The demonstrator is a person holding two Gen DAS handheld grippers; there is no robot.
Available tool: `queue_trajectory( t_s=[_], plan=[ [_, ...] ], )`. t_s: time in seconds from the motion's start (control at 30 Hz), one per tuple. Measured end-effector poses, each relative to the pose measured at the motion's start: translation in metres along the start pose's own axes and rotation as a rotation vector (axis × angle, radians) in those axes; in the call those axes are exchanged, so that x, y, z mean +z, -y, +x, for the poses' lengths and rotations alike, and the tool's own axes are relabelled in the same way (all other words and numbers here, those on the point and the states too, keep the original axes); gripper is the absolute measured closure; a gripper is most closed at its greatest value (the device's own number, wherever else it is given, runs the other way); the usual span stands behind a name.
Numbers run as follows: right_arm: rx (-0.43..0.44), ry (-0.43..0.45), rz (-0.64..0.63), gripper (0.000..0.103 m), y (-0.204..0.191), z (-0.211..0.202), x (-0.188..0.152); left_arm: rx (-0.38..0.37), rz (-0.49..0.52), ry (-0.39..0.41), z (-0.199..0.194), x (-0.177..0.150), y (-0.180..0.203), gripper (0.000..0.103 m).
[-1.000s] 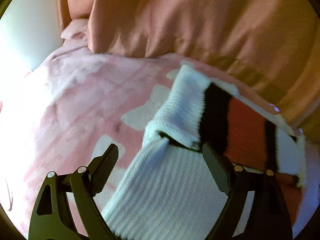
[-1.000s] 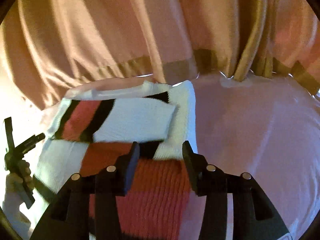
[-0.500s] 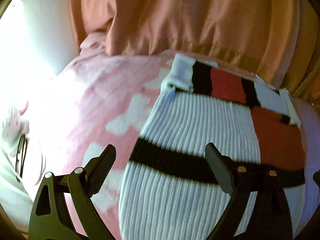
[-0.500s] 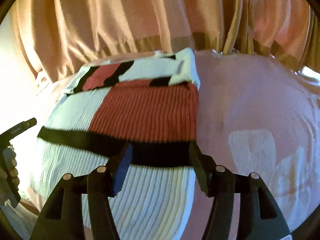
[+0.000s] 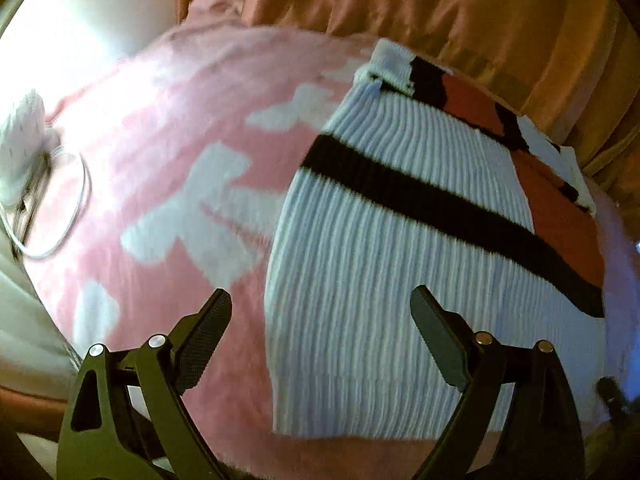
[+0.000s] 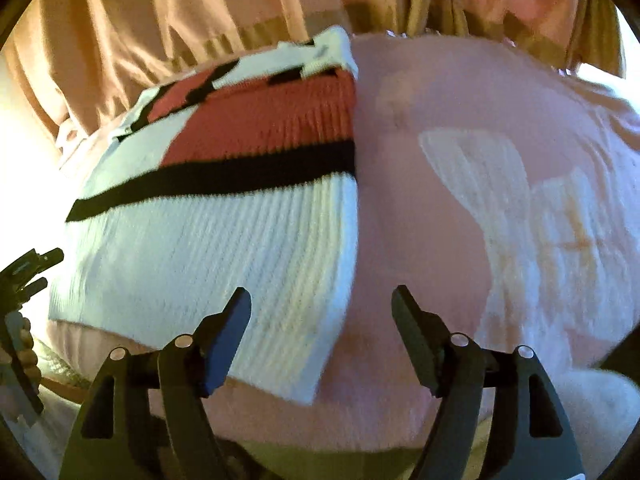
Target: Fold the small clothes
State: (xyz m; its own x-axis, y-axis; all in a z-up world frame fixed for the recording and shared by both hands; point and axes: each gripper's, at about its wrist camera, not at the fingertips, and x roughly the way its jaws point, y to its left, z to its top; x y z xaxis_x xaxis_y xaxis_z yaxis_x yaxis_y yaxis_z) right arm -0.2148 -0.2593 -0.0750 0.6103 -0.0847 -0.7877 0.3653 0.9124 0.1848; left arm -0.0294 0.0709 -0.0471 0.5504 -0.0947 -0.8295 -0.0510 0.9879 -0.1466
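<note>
Ribbed white knit sweater with black stripe and red block (image 5: 384, 280) spread flat on pink-and-white fleece blanket (image 5: 192, 184), sleeves tucked at far end. Left tongs (image 5: 320, 328) released over near left edge; right tongs (image 6: 320, 320) opening, empty, astride right edge, likely for lengthwise fold.

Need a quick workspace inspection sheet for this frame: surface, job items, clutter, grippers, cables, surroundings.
Surface: pink blanket with white shapes, soft.
Job's things: knit sweater, white, black and red, lying flat, far end folded over.
Clutter: glasses at the blanket's left edge.
Grippers: left hand-held gripper open over the sweater's near left corner; right hand-held gripper jaws opening, over the near right edge; neither gripping.
Cables: nothing seen.
Surroundings: orange curtain behind.
</note>
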Motion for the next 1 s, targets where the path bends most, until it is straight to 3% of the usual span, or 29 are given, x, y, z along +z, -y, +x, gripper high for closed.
queue_trajectory(
  t_s=[0.13,0.33,0.63,0.73,0.77,0.8,0.87,0.93,1.0],
  plan=[
    [0.031,-0.025,0.025,0.032,0.003,0.003,-0.009,-0.02,-0.042,-0.039,0.003,-0.011,-0.012,0.014],
    [0.05,-0.03,0.016,0.03,-0.003,0.005,-0.014,-0.007,-0.007,-0.03,0.004,-0.015,-0.006,0.01],
    [0.075,-0.014,0.005,0.029,-0.009,0.01,-0.01,0.005,-0.041,-0.003,0.01,-0.011,-0.007,0.005],
    [0.08,0.001,-0.018,0.037,-0.015,0.012,-0.008,0.022,-0.023,0.003,0.013,-0.01,-0.002,0.005],
    [0.08,0.004,-0.027,0.045,-0.016,0.013,-0.007,0.016,-0.014,0.003,0.013,-0.01,0.0,0.006],
    [0.068,0.012,-0.033,0.059,-0.017,0.014,-0.006,0.011,-0.006,0.003,0.013,-0.01,0.002,0.011],
    [0.097,0.004,-0.02,0.087,-0.015,0.016,-0.004,0.008,0.032,0.013,0.011,-0.01,0.008,0.034],
    [0.154,-0.001,0.03,0.09,-0.008,0.014,0.0,0.007,0.076,0.017,0.009,-0.01,0.014,0.071],
    [0.175,0.029,0.053,0.091,-0.004,0.005,0.003,-0.01,0.095,0.009,0.006,-0.01,0.016,0.085]
  ],
)
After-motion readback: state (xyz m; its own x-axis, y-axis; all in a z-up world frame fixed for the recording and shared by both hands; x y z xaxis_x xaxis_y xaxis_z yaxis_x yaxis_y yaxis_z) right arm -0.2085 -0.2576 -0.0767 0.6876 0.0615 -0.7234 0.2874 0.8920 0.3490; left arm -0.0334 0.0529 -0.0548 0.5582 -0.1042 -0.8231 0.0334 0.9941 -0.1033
